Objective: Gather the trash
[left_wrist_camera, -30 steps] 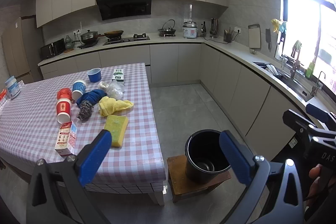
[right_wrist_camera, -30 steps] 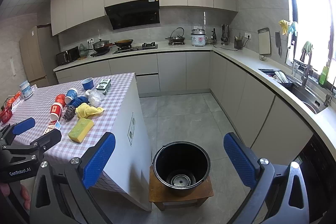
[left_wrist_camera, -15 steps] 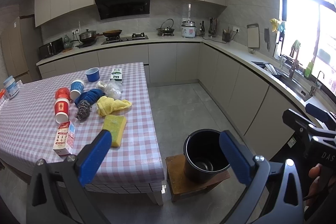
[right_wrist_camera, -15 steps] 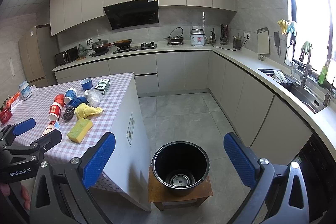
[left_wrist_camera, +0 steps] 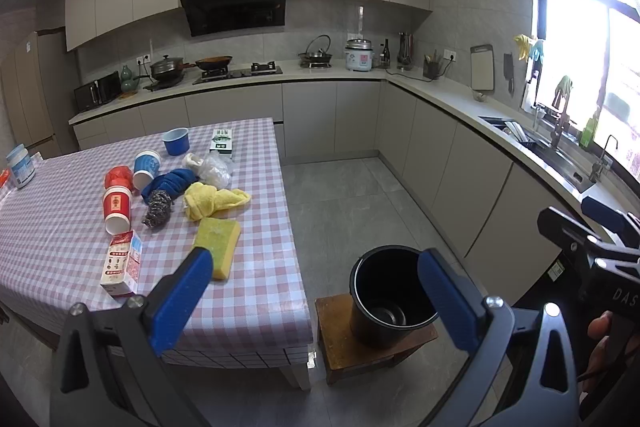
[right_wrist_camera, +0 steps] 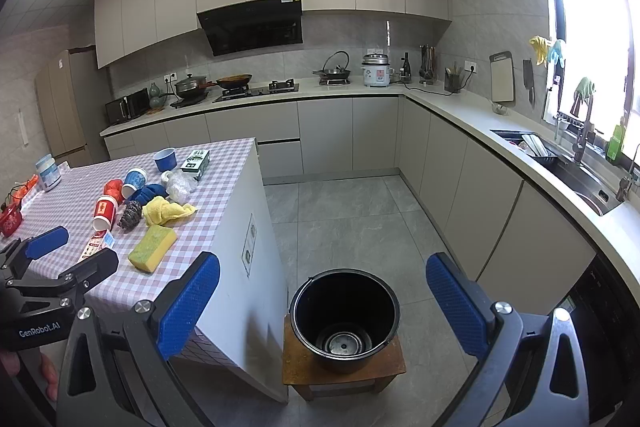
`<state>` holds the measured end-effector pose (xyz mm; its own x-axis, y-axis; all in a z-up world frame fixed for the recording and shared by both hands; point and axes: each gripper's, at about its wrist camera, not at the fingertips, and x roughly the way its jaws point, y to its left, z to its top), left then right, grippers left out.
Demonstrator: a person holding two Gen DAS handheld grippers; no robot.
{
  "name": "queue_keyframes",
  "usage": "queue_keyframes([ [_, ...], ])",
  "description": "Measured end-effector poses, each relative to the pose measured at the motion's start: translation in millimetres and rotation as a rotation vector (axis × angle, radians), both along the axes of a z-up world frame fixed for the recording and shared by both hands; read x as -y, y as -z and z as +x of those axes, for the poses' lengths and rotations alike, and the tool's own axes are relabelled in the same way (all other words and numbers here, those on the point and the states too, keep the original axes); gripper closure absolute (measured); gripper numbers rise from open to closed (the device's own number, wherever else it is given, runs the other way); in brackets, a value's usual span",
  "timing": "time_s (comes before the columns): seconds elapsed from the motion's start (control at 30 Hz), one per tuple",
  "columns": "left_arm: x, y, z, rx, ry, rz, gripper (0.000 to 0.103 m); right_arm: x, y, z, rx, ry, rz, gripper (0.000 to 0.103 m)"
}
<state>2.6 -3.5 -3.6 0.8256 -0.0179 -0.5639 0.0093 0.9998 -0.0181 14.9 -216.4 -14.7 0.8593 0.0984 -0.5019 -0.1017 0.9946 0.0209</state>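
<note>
Trash lies on the pink checked table: a milk carton, a red paper cup, a blue-and-white cup, a crumpled plastic bag and a green box. Beside the table, a black bucket stands empty on a low wooden stool. My left gripper hangs open over the table's near corner, holding nothing. My right gripper is open above the bucket, also with nothing in it.
A yellow sponge, yellow cloth, steel wool and blue cloth share the table. Counters line the back wall and the right side, with a sink under the window. Grey tiled floor lies between table and cabinets.
Both views have drifted only slightly. Both grippers stay open, and nothing on the table or in the bucket has moved.
</note>
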Motion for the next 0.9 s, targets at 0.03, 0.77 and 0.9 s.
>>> queue_keyframes([
  [0.03, 0.1, -0.1, 0.5, -0.002, 0.001, 0.001, 0.0, 0.1, -0.4, 0.1, 0.001, 0.0, 0.001, 0.0],
  [0.77, 2.0, -0.3, 3.4, -0.006, 0.003, -0.003, 0.0, 4.6, -1.5, 3.5, -0.001, 0.003, 0.012, 0.0],
  [0.9, 2.7, 0.3, 5.1, -0.006, -0.001, -0.002, 0.0, 4.5, -1.2, 4.2, -0.002, 0.003, 0.015, 0.0],
])
